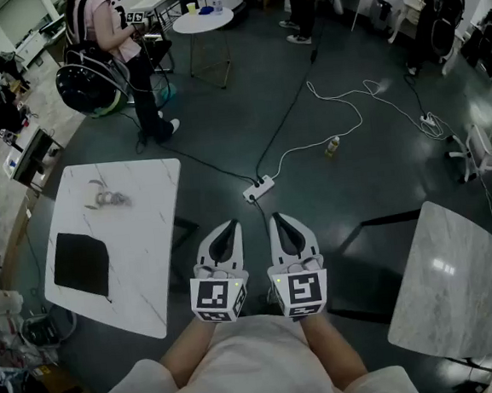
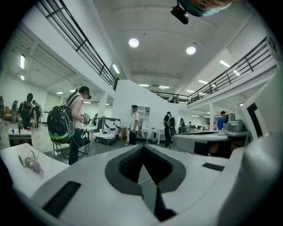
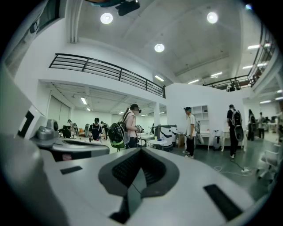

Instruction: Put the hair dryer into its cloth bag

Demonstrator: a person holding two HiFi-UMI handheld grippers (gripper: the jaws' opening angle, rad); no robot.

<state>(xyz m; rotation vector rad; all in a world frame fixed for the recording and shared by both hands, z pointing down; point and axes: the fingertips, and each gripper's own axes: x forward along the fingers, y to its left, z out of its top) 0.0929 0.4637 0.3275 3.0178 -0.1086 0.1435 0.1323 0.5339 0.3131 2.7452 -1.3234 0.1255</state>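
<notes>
Head view: the left gripper (image 1: 229, 229) and right gripper (image 1: 281, 221) are held side by side at lower centre, over the dark floor (image 1: 306, 100). On the white table (image 1: 139, 243) at left, a black cloth bag (image 1: 81, 264) is laid flat. A small grey item (image 1: 105, 198), possibly the hair dryer, is seen further up the frame, apart from the bag.
Left gripper view: the jaws are pressed together with nothing between them.
Right gripper view: the jaws are likewise closed on nothing.

Left gripper (image 1: 225, 232) and right gripper (image 1: 284, 225) side by side, jaws closed, empty
</notes>
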